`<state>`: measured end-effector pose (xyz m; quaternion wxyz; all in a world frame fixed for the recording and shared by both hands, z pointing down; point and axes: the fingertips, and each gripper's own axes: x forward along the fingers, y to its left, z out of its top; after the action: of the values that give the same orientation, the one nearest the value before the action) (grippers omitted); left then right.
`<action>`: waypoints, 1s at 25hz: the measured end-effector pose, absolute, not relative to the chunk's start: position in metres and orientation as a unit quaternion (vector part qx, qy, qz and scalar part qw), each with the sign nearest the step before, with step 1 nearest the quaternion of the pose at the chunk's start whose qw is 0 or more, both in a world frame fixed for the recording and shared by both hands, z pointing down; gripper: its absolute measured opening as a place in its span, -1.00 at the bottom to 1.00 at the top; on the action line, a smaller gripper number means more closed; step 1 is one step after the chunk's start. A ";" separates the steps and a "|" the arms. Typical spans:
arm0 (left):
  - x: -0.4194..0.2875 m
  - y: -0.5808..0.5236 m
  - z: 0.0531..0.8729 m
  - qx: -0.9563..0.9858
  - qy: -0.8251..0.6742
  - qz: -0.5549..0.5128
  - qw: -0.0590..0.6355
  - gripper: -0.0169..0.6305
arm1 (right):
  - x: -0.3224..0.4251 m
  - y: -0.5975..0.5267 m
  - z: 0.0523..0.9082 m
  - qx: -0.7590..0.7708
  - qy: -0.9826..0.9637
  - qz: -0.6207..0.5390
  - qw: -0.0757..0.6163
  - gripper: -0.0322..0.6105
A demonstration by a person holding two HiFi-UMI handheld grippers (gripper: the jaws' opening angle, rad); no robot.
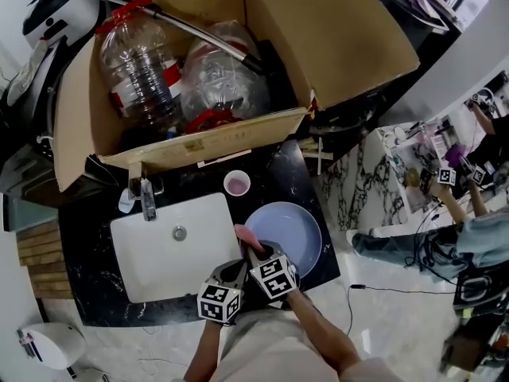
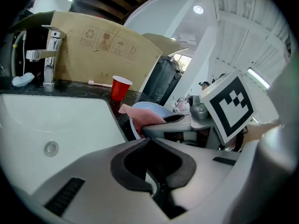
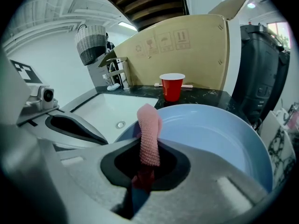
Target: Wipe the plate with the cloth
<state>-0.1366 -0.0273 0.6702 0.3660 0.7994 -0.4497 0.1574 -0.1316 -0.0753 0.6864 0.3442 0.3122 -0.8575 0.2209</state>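
Nearest, the left tool [image 2: 152, 167] has its jaws clenched together on nothing; it hangs over the near right corner of the white sink [image 1: 171, 253], just left of the right tool [image 3: 147, 171]. The right tool is clamped on the pink cloth [image 3: 149, 134], whose free end stands up out of the jaws over the near-left rim of the plate [image 3: 219, 143]. The pale blue plate rests on the black tabletop [image 1: 278, 165], just right of the sink. Farther back, 1 red cup [image 3: 172, 87] stands upright on the tabletop beyond the plate. A chrome faucet [image 1: 147, 197] rises at the sink's far left edge. Behind it all sits an open cardboard box [image 1: 334, 30] holding large clear plastic bottles [image 1: 139, 62].
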 end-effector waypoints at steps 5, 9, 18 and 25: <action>-0.138 -0.027 0.671 0.799 -0.452 0.157 0.365 -0.93 | -0.122 -0.077 0.689 0.325 -0.847 0.214 0.361 -0.81; -0.138 -0.027 0.671 0.799 -0.452 0.158 0.364 -0.93 | -0.113 -0.081 0.690 0.337 -0.842 0.203 0.370 -0.81; -0.139 -0.027 0.672 0.798 -0.454 0.160 0.363 -0.93 | -0.071 -0.093 0.694 0.382 -0.808 0.177 0.411 -0.81; -0.154 -0.019 0.685 0.782 -0.468 0.182 0.369 -0.93 | -0.041 -0.101 0.696 0.415 -0.789 0.179 0.417 -0.81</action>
<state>-0.1543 -0.0189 0.6849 0.3693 0.7820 -0.4679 0.1822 -0.0409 -0.1013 0.6957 0.4168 0.4146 -0.7888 0.1795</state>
